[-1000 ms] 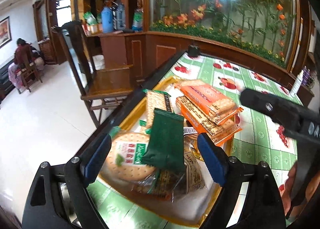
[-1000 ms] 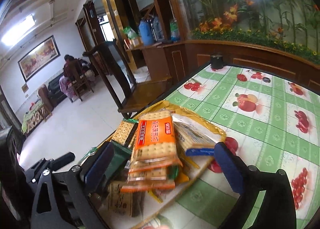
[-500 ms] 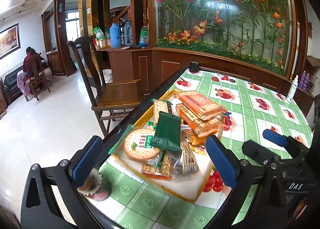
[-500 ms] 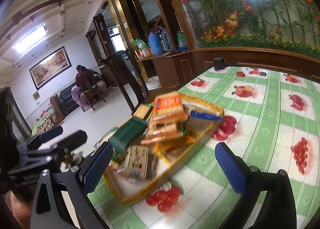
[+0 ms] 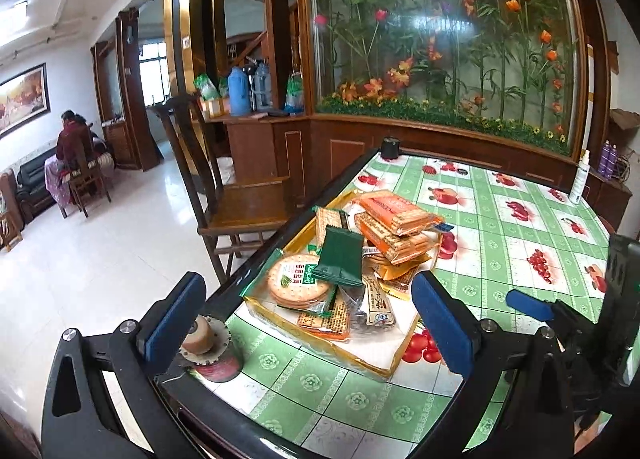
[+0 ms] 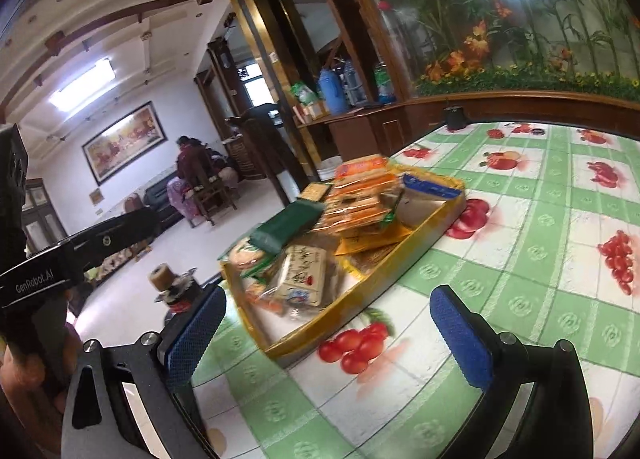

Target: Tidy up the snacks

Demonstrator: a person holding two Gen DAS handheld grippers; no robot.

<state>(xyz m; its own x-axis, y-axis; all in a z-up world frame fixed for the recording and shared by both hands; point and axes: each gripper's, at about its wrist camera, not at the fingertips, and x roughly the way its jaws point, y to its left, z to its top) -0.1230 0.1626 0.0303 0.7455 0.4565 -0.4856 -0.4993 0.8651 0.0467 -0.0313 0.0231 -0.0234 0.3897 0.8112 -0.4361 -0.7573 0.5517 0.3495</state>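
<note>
A yellow tray [image 5: 394, 357] [image 6: 384, 279] sits near the table's left edge, piled with snack packs. On it lie a dark green packet [image 5: 338, 257] [image 6: 286, 227], a pack of round crackers [image 5: 296, 281], stacked orange cracker packs [image 5: 394, 219] [image 6: 362, 187] and clear-wrapped bars [image 5: 378, 305] [image 6: 302, 277]. My left gripper [image 5: 308, 321] is open and empty, held back from the tray's near end. My right gripper [image 6: 328, 333] is open and empty, over the tablecloth short of the tray. The right gripper's blue fingertip also shows in the left wrist view [image 5: 528, 305].
The table has a green checked fruit-print cloth [image 5: 516, 243] and a dark rim. A small round brown and red object [image 5: 208, 347] [image 6: 174, 285] stands at the near left corner. A dark cup [image 5: 390, 149] is at the far end, a spray bottle [image 5: 580, 179] far right, a wooden chair [image 5: 240, 203] left.
Both grippers have pulled back and up from the tray, so the snacks look smaller and farther. Both stay open and empty. The small round object at the corner has come into view.
</note>
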